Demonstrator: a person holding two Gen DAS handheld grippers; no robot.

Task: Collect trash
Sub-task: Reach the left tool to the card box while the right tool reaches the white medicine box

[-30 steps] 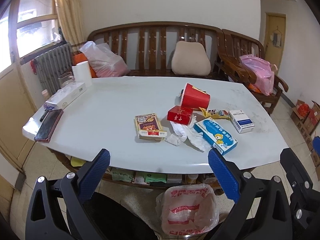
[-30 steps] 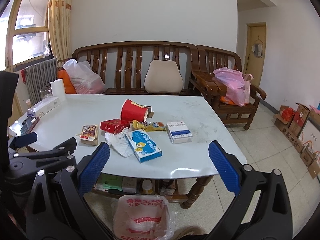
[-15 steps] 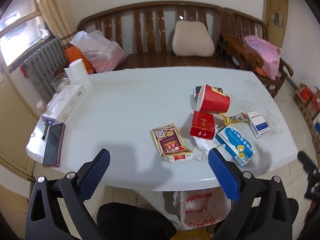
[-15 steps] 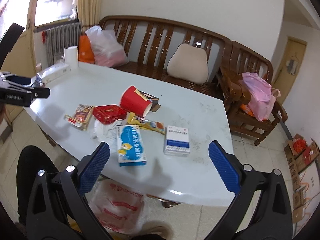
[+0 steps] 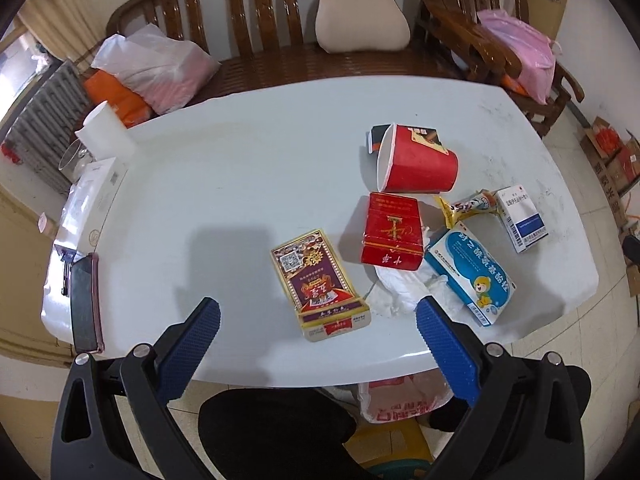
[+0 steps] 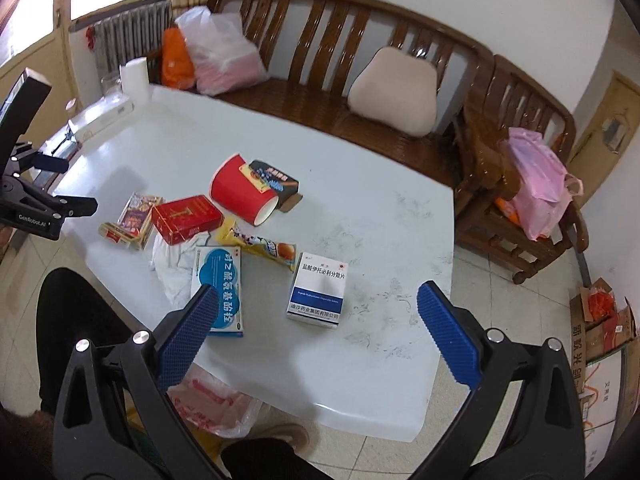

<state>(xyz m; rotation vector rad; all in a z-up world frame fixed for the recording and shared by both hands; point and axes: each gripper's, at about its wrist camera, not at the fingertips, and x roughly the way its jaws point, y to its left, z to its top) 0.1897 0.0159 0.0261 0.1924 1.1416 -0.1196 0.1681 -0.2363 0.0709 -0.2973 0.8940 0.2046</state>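
Nearest of all, under the bench edge, a bin lined with a white plastic bag printed in red (image 5: 404,400) sits partly hidden by the white bench top (image 5: 240,168); anything dropped toward it from above could strike the rim of the bench or miss the mouth, since most of the opening is out of sight.

The left gripper (image 5: 318,320) hangs with its jaws spread wide and empty, just short of the purple-and-gold flat carton (image 5: 316,280), which lies near the front edge. A clumsy close could nudge that carton off the bench instead of seizing it.

The right gripper (image 6: 312,312) is likewise wide and empty, above the white-and-blue medicine box (image 6: 320,290), with the larger blue-and-white cartoon-printed box (image 6: 218,288) just beside its left finger. That box could be bumped.

Farther in, the crumpled white tissue (image 5: 404,286) lies tucked under the boxes and the red cigarette carton (image 5: 394,230); pulling it may drag its neighbours. The yellow snack wrapper (image 6: 260,246) is thin and may slip.

Farthest, the red paper cup (image 5: 420,164) lies on its side and could roll if touched.
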